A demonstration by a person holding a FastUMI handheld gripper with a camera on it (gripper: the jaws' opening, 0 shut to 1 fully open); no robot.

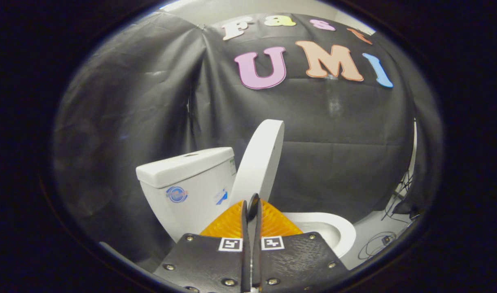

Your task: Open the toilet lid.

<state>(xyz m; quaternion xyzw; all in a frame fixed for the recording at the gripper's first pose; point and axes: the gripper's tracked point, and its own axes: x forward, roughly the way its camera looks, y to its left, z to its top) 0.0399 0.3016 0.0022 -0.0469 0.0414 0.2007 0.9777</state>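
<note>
Fingers of your gripper (pixel 251 211) are sitting pressed together on nothing, while the white plastic toilet lid (pixel 259 160) is standing nearly upright just ahead, leaning toward the white ceramic tank (pixel 187 179).

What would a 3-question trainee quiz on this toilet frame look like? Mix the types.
1. True or false: the toilet lid lies flat on the bowl.
2. The gripper fingers are: A) wide apart B) together with nothing between them.
3. What stands just behind the raised lid?

Key: 1 false, it stands raised. 2 B. 3 the tank.
</note>
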